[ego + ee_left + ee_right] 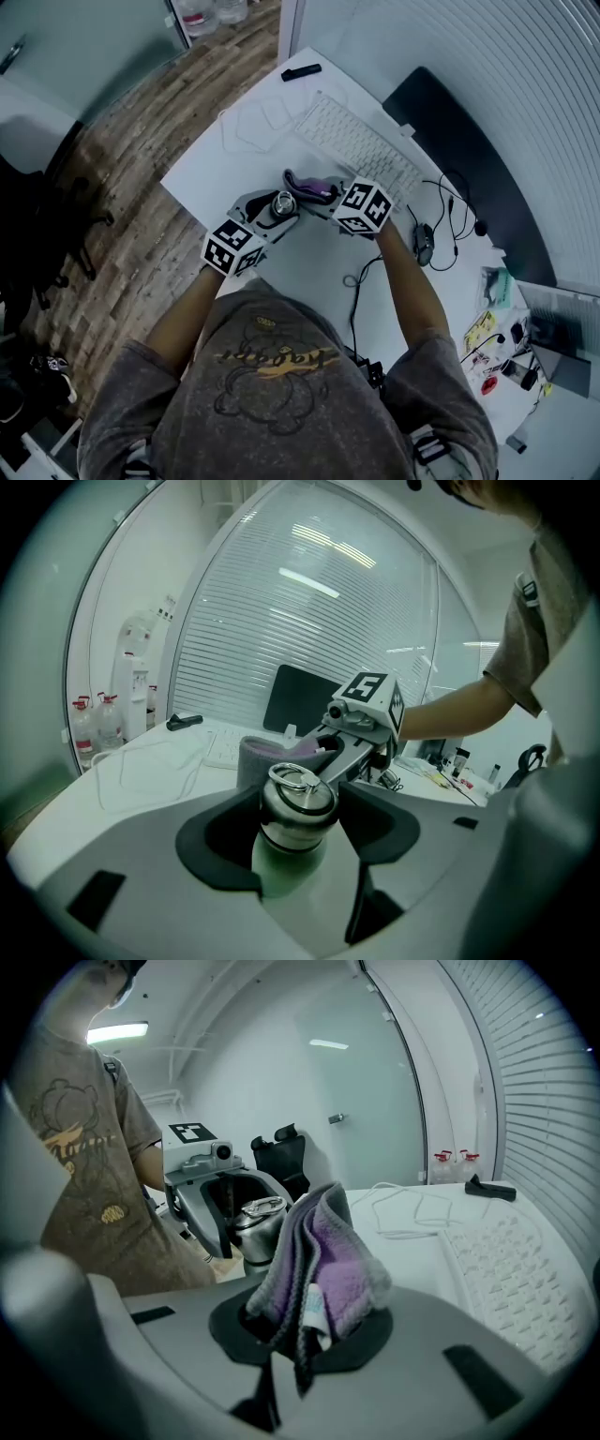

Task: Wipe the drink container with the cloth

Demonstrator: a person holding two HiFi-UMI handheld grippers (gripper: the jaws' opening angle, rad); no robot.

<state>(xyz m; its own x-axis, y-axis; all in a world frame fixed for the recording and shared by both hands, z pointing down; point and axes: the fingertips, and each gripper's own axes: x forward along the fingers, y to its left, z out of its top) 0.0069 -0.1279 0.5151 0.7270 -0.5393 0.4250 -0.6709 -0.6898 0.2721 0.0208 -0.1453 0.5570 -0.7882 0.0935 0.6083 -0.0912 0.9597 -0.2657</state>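
A pale green bottle with a steel ring-topped cap point(296, 806) stands between the jaws of my left gripper point(298, 832), which is shut on it. From above, the cap point(283, 202) shows just past the left gripper point(267, 214). My right gripper point(309, 1321) is shut on a folded grey and purple cloth point(321, 1258), held up beside the bottle point(255, 1229). In the head view the cloth point(309, 186) lies against the bottle's far side, ahead of the right gripper point(323, 197). In the left gripper view the cloth point(272, 756) sits right behind the cap.
A white keyboard point(361, 150) lies on the white desk point(225, 159) just beyond the grippers. A white cable point(258, 122) loops at the far left, a black object point(300, 71) sits near the desk's far edge, and black cables point(441, 225) trail at the right. Wood floor point(141, 159) lies left.
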